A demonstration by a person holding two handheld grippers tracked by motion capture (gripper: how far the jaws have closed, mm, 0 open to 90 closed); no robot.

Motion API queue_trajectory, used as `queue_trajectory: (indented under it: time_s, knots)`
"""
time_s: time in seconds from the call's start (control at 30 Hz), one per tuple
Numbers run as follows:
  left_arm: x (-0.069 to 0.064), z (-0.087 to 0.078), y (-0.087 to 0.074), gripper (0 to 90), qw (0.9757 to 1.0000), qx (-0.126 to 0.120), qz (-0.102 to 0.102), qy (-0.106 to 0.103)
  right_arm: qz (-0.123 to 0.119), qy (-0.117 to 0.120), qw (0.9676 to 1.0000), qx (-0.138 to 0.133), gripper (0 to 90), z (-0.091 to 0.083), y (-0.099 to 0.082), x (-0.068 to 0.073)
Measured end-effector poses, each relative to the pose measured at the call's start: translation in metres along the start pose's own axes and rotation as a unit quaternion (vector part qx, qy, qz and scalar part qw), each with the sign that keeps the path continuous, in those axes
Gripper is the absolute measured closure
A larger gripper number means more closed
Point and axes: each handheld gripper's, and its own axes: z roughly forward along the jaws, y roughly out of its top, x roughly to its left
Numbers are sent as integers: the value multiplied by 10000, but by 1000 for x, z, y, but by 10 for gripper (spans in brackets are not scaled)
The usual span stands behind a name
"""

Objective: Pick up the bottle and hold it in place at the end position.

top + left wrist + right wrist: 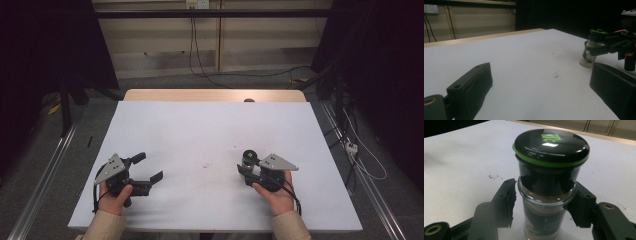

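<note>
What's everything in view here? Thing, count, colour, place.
jar: 1, clear glass with black lid and green ring, brownish powder inside, upright on the sheet near its right front, between the right tool's jaws
sheet: 1, white, covers the table
table: 1, light wood, far edge bare beyond the sheet
specks: a few, dark, on the sheet between the tools
cables: several, dark, down the back wall and on the floor
left tool: 1, black with grey plate, near left front of sheet, jaws wide apart, nothing between them
right tool: 1, black with grey plate, jaws against the jar's sides
hands: 2, one on each tool, beige sleeves
</note>
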Motion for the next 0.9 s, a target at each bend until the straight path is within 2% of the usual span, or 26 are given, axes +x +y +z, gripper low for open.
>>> queue_trajectory:
  time_s: [0.23, 0.63, 0.9]
  knots:
    - [1, 0, 0, 41, 10000, 39, 32, -33, -58, -52, 10000, 26, 518, 2, 0, -2]
    - [1, 1, -2, 42, 9999, 111, 64, -23, -158, -32, 9999, 1, 533, 4, 1, -3]
    - [1, 1, -2, 42, 9999, 113, 70, -25, -122, 19, 9998, -125, 534, 9, 10, 1]
